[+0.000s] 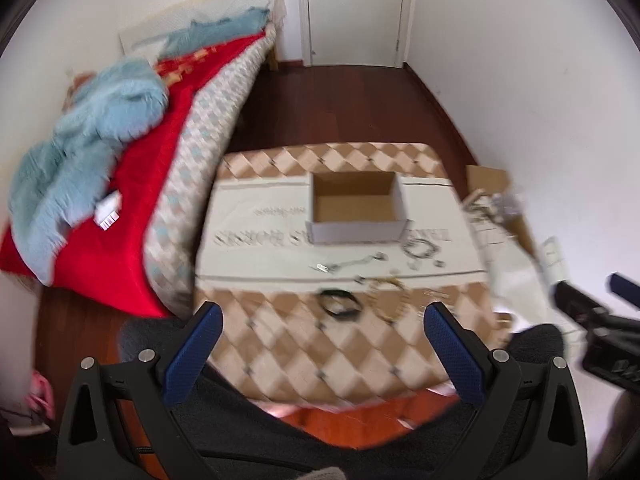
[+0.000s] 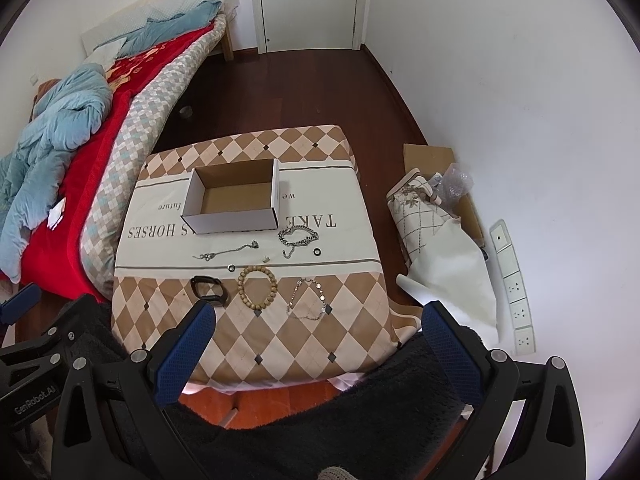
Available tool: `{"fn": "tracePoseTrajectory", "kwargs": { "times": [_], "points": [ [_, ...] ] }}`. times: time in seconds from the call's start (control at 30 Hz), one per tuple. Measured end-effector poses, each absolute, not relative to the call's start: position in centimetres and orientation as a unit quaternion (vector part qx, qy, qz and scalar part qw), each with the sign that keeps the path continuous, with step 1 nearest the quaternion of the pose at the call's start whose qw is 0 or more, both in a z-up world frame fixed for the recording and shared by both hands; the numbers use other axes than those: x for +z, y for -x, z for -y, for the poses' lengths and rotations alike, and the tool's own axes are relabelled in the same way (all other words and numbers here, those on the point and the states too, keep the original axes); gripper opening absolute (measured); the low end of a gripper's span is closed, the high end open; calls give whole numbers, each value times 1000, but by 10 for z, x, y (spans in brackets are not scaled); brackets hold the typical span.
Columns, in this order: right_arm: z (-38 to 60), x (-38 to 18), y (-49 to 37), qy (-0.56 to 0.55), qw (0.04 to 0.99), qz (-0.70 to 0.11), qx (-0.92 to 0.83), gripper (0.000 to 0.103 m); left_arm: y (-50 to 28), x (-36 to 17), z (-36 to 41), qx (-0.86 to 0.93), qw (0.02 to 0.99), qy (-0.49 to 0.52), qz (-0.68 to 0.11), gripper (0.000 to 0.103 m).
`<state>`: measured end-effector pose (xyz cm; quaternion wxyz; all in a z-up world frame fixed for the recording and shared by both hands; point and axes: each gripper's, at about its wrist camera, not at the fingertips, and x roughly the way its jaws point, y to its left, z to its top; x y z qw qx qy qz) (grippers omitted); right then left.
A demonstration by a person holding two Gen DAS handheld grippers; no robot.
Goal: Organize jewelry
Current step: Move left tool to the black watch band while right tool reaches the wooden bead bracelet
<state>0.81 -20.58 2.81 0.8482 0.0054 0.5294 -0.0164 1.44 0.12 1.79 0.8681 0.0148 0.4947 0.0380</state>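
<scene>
Both my left gripper (image 1: 322,330) and right gripper (image 2: 318,330) are hanging wide open, holding nothing. Nothing is sorted yet: the box (image 2: 236,196) is sitting empty, far ahead. Lying between it and my jaws are the bead bracelet (image 2: 257,288), black band (image 2: 209,289), and chains (image 2: 298,237).

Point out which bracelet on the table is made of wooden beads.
The wooden bead bracelet is the tan ring of round beads between the black band and the thin silver chain bracelet. The chunky silver chain near the box is metal.
</scene>
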Motion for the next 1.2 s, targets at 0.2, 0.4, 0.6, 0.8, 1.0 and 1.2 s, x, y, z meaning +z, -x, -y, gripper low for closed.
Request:
{"fn": "tracePoseTrajectory", "kwargs": {
  "times": [0.2,0.4,0.6,0.8,1.0,1.2],
  "points": [
    [209,-28,-48,-45,833,-551,-26,103,-56,-22,-27,99,865,-42,-490,103],
    [196,-122,-90,-58,796,-602,-29,100,-97,-106,-47,106,824,-48,-554,102],
    [186,-203,-113,-67,758,-648,-35,79,-115,-184,-48,78,772,-31,-630,91],
    [177,-248,-121,-72,735,-673,-32,75,-126,-235,-43,51,738,6,-672,79],
    [170,-274,-125,-54,725,-686,-29,73,-129,-253,-35,35,730,17,-683,60],
    [166,-281,-129,-34,722,-690,-26,67,-127,-254,-28,36,735,7,-677,38]
  ]
}}
